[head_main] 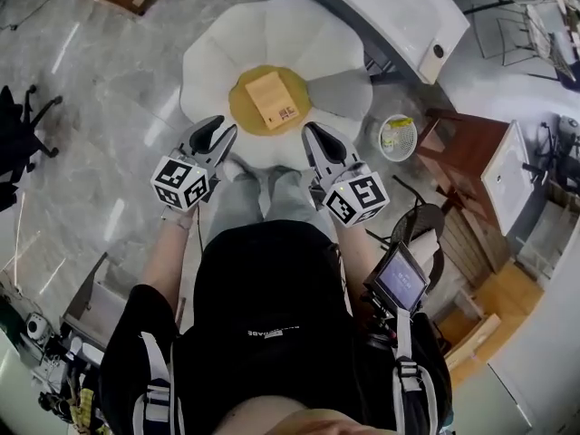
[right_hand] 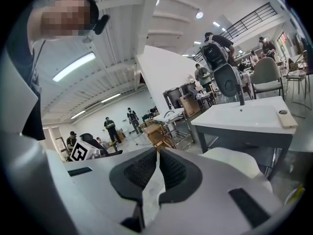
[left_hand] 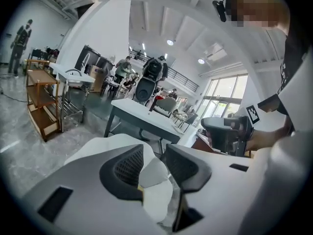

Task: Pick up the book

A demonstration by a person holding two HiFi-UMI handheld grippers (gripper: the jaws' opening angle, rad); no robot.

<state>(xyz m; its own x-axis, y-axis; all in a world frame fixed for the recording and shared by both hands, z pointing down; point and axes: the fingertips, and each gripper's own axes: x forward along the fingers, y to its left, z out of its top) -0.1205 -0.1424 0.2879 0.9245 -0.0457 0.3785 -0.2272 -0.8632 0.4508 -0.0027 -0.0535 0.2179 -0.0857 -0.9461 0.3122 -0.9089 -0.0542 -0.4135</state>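
Observation:
A tan book [head_main: 274, 100] lies flat on the yellow centre of a white flower-shaped pouf [head_main: 208, 62]. My left gripper [head_main: 221, 132] hovers over the pouf's near edge, below and left of the book and clear of it. Its jaws stand apart with nothing between them [left_hand: 152, 156]; white petals show through the gap. My right gripper [head_main: 312, 133] is at the near edge too, below and right of the book. Its jaws [right_hand: 157, 156] meet at the tips and hold nothing. In both gripper views the book is hidden.
A white mesh waste basket [head_main: 397, 137] stands right of the pouf, with a wooden cabinet [head_main: 458, 148] beyond it. A white desk [head_main: 399, 7] runs behind the pouf. A black office chair [head_main: 18, 120] is at the far left. The person's knees [head_main: 263, 193] are just short of the pouf.

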